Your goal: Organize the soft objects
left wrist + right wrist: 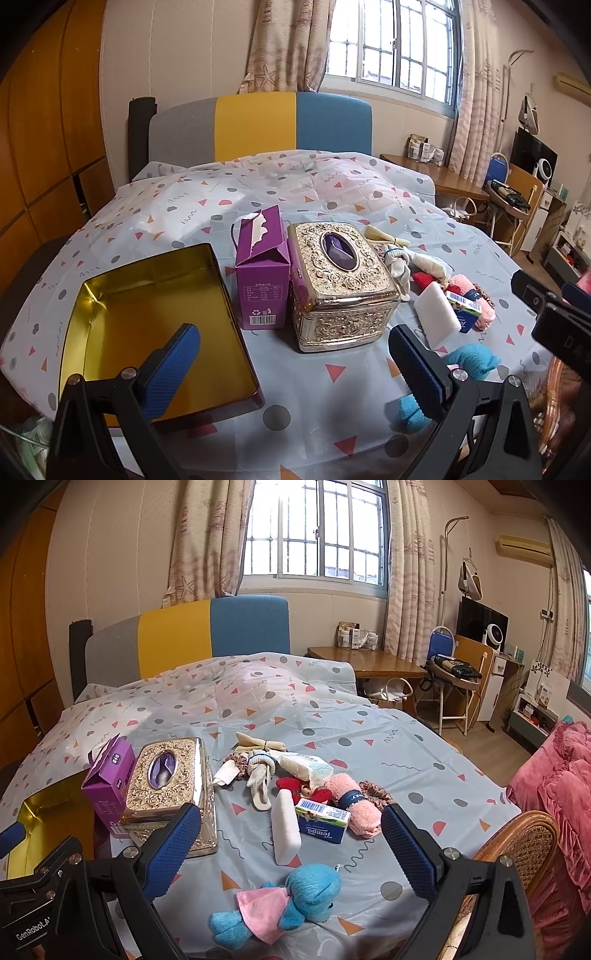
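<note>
A blue plush toy in a pink dress point(284, 904) lies on the patterned cloth just below my open, empty right gripper point(290, 845). Behind it lie a white sponge point(285, 827), a Tempo tissue pack point(324, 819), a rolled pink towel point(356, 805), a red soft toy point(295, 786), scrunchies and a white sock doll point(260, 775). My left gripper point(293, 373) is open and empty, its left finger over the open gold tin point(155, 317). The plush point(469, 360) shows beside its right finger.
An ornate gold tissue box point(343, 284) and a purple carton point(260, 266) stand mid-table, right of the tin. A wicker chair point(517, 842) sits at the table's right edge, a pink bed point(554, 782) beyond it. A colour-block chair back point(258, 125) stands behind.
</note>
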`<state>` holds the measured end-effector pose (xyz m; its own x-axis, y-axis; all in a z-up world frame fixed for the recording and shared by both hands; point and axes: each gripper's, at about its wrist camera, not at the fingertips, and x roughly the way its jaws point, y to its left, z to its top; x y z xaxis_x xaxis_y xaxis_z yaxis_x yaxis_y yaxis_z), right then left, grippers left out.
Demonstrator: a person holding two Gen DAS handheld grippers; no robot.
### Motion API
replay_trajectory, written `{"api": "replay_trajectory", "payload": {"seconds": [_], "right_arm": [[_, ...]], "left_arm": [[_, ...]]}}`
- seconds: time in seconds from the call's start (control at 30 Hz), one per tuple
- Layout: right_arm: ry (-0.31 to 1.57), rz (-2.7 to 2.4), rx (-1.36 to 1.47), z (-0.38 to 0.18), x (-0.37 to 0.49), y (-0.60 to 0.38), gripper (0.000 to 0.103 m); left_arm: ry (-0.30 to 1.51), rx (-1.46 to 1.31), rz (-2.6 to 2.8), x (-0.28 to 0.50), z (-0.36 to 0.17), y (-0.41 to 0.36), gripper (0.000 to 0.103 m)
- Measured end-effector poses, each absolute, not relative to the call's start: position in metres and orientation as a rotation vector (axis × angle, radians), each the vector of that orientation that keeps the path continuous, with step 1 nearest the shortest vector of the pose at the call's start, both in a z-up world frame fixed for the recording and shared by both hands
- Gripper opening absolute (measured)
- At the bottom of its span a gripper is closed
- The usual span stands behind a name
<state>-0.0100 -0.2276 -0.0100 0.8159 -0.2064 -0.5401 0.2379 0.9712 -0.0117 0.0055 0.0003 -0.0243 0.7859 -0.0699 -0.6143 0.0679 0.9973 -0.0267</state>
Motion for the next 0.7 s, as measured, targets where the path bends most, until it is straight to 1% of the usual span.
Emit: {"api": "replay_trajectory", "payload": {"seconds": [0.7], "right_arm": [[0.556,-0.281,0.088,-0.006,-0.014,-0.252,0.1]], "left_arm": [[0.681,0.014,-0.102,0.006,-0.029,-0.006,0.103]]}}
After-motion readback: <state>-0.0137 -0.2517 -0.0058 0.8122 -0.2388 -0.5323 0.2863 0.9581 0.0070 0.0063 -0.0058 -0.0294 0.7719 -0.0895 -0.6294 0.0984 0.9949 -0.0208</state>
